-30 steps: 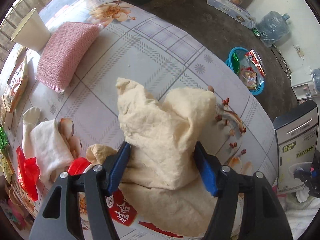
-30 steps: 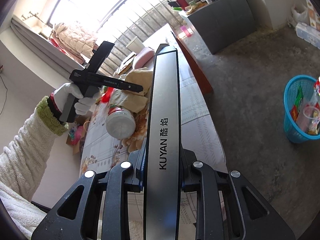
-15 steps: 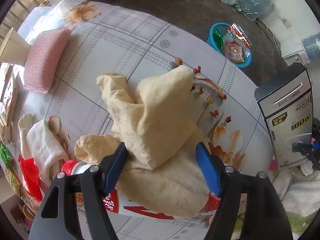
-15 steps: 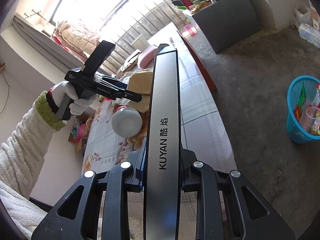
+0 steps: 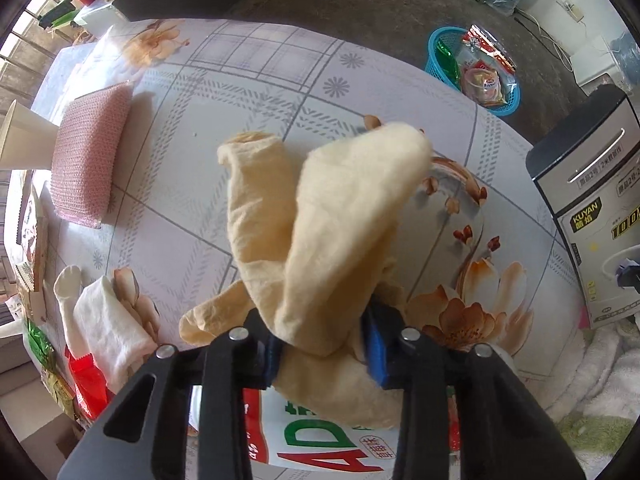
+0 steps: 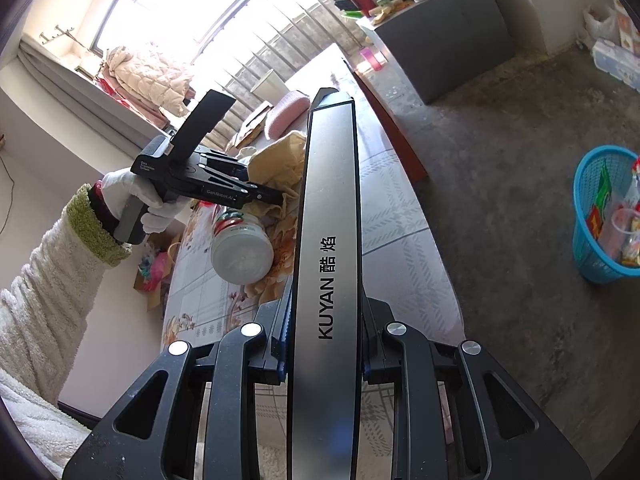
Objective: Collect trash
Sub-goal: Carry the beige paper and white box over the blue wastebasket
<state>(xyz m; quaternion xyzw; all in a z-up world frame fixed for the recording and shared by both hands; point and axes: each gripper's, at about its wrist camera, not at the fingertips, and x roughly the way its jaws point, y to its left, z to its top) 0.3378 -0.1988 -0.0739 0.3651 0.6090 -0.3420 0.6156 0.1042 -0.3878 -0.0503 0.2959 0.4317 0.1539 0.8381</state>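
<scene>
A crumpled yellow cloth (image 5: 332,220) lies on the flowered table (image 5: 240,80), draped over a toppled white bottle (image 5: 316,444) with a red and green label. My left gripper (image 5: 325,354) points straight down; its jaws are closing and the blue pads pinch a fold of the cloth. In the right wrist view the left gripper (image 6: 276,200) is held by a gloved hand above the bottle (image 6: 242,248). My right gripper (image 6: 324,344) is shut on a long silver and black box (image 6: 328,240), which stands out ahead of it. The blue trash basket (image 6: 588,240) stands on the floor.
A pink sponge (image 5: 90,152), a paper cup (image 5: 24,140), a white cloth (image 5: 104,328) and a red wrapper (image 5: 86,380) lie on the table's left side. The basket (image 5: 434,60) holds several wrappers beyond the table's far edge. A grey cabinet (image 6: 448,36) stands further back.
The left gripper's jaws have come together on the yellow cloth and the gripper has rolled and shifted a little over it. The right gripper and its box have kept still.
</scene>
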